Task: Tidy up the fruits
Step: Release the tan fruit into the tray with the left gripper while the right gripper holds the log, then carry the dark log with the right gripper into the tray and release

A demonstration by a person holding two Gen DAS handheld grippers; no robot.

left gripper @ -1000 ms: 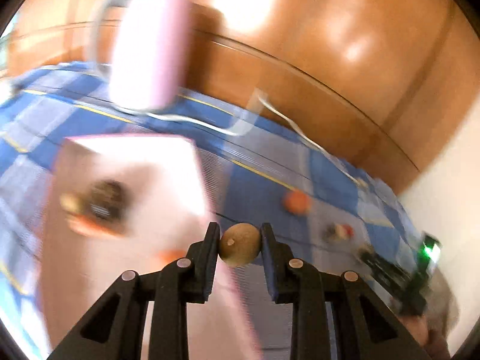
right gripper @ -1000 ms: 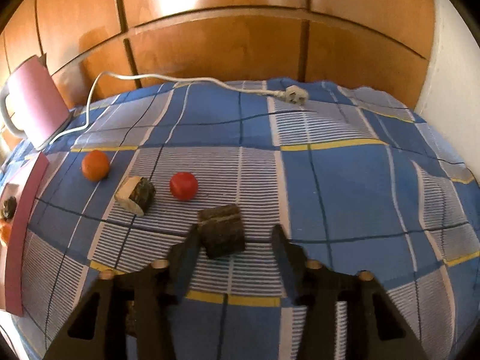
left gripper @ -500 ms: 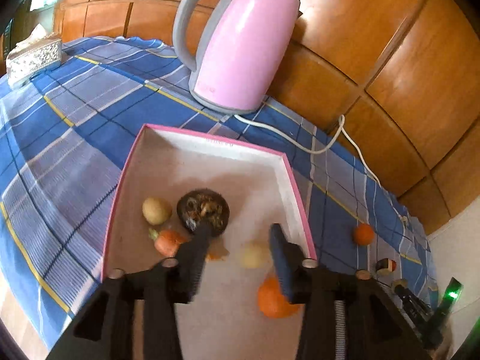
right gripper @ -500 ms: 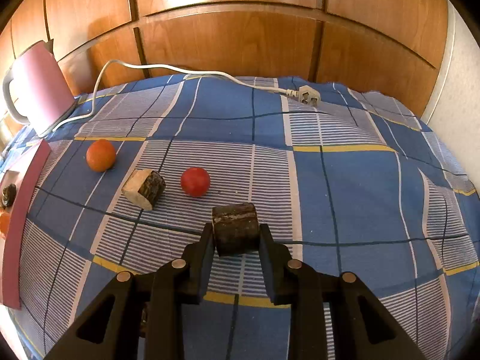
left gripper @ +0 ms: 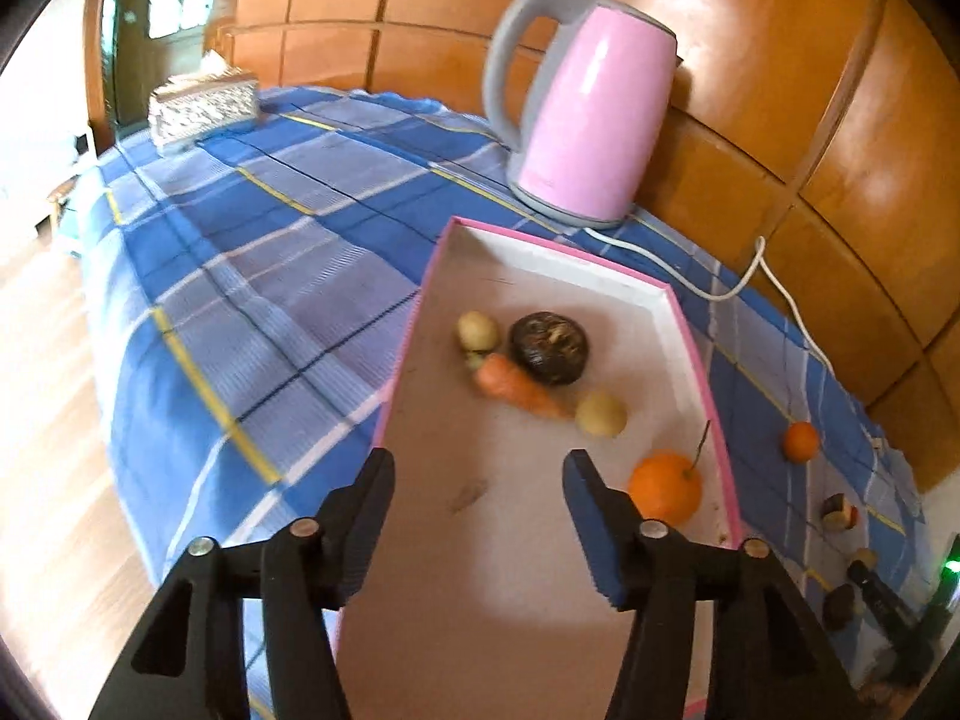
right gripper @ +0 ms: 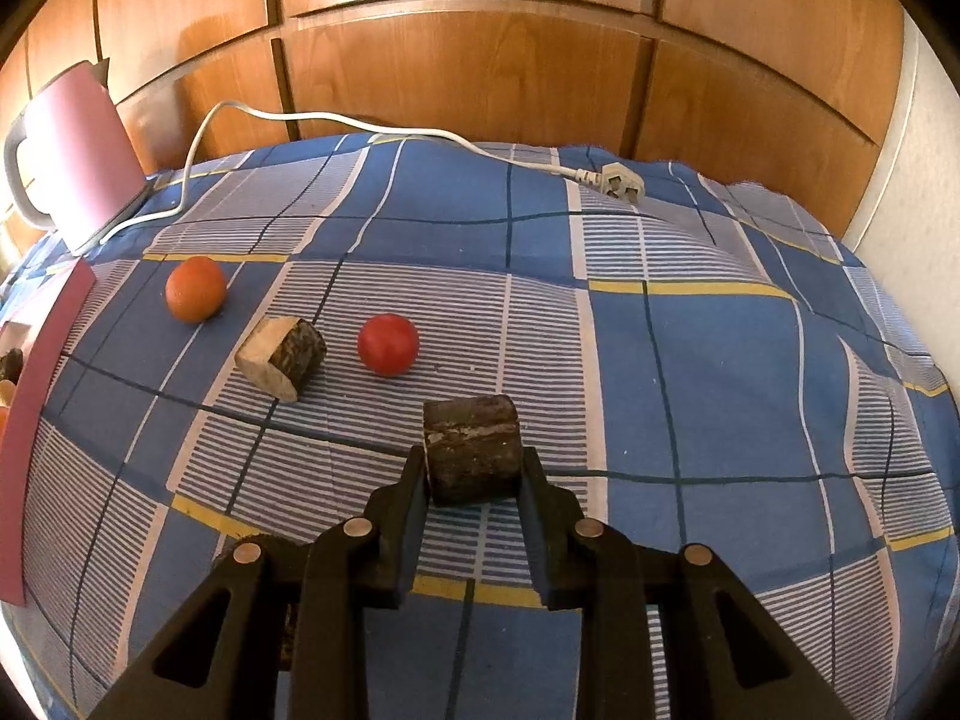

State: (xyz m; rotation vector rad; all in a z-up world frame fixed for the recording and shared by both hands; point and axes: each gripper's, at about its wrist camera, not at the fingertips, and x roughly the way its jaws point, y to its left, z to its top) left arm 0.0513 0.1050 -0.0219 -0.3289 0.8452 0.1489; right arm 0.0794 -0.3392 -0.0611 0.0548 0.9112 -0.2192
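A dark bark-covered wood chunk [right gripper: 471,449] sits squarely between the two fingers of the right gripper [right gripper: 471,483], both pads pressed against its sides; whether it rests on the blue checked cloth [right gripper: 690,360] or is lifted clear of it I cannot tell. Beyond the chunk and slightly to its left lies a red ball-shaped fruit [right gripper: 387,344]; further left of the chunk are a second, pale-faced wood piece [right gripper: 281,357] and an orange fruit [right gripper: 195,288], all apart from one another. To the right of the chunk the cloth runs bare to the wall.

The left gripper [left gripper: 478,483] hangs with its fingers spread wide and nothing between them, over the near part of the pink-rimmed tray [left gripper: 699,354]. Beyond the fingertips in the tray lie a pale round fruit [left gripper: 601,414], a carrot [left gripper: 516,389], a dark round item [left gripper: 549,348] and a small potato-like piece [left gripper: 478,331], clustered together. An orange with a stem [left gripper: 665,487] lies just beside the right finger, close to the tray's right wall. A pink kettle [left gripper: 585,114] stands past the tray's far edge, with open cloth to the tray's left.
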